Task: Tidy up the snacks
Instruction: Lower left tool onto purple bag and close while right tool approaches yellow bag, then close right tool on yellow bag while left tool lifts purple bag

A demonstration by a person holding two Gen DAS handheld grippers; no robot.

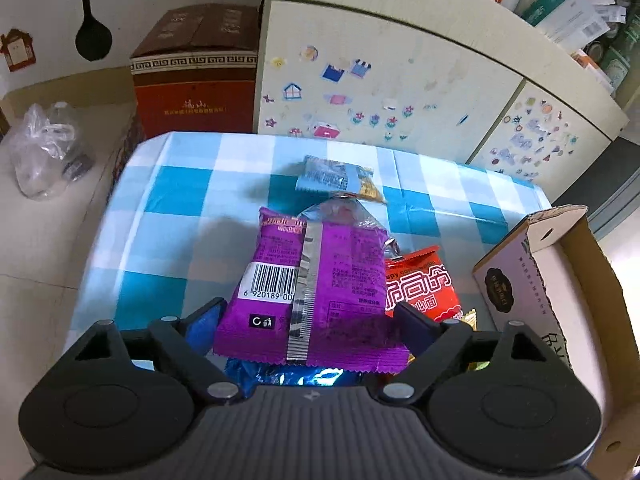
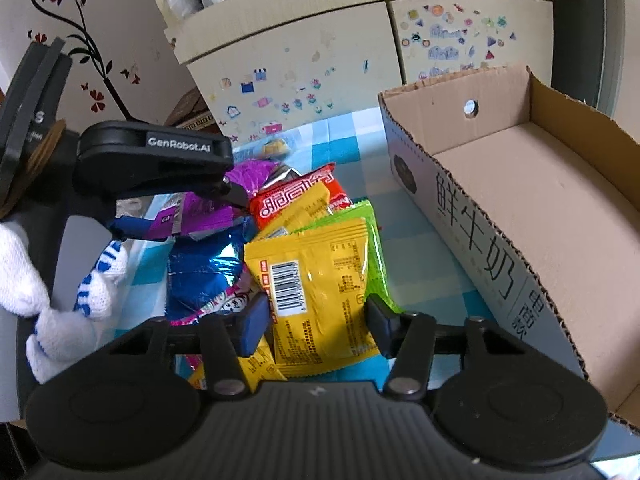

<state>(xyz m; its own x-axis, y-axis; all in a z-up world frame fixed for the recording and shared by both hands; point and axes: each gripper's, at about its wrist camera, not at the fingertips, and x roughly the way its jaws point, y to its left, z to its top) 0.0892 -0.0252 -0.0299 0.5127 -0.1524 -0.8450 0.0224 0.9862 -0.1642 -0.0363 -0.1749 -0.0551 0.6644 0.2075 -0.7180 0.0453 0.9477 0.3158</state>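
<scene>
The left claw (image 1: 310, 316) is clenched on the purple packet (image 1: 316, 280), its blue pads pressing the packet's lower sides, and the packet stands up between them, above the pile on the checked bench (image 1: 180, 200). The right claw (image 2: 316, 320) is gripping the yellow packet (image 2: 316, 280) by its near edge; the yellow packet seems to rest on the green packet (image 2: 374, 248) just beyond it. The likeliest trouble, as I judge it, is slip: both wrappers are glossy and puffy and pinched only near one end, so a quick swing toward the cardboard box (image 2: 560, 208), just to the right of the right claw, could let a packet twist out or catch on the box's near wall. The two claws also work close together over the pile, and might knock each other or drag the red packet (image 1: 420, 284) or blue foil packet (image 2: 204, 268) along. The left view alone shows a light blue packet (image 1: 336, 178) lying apart, farther ahead of the claw; the right view alone shows the box floor bare, the gloved hand (image 2: 52, 280), and the left claw from the side.
</scene>
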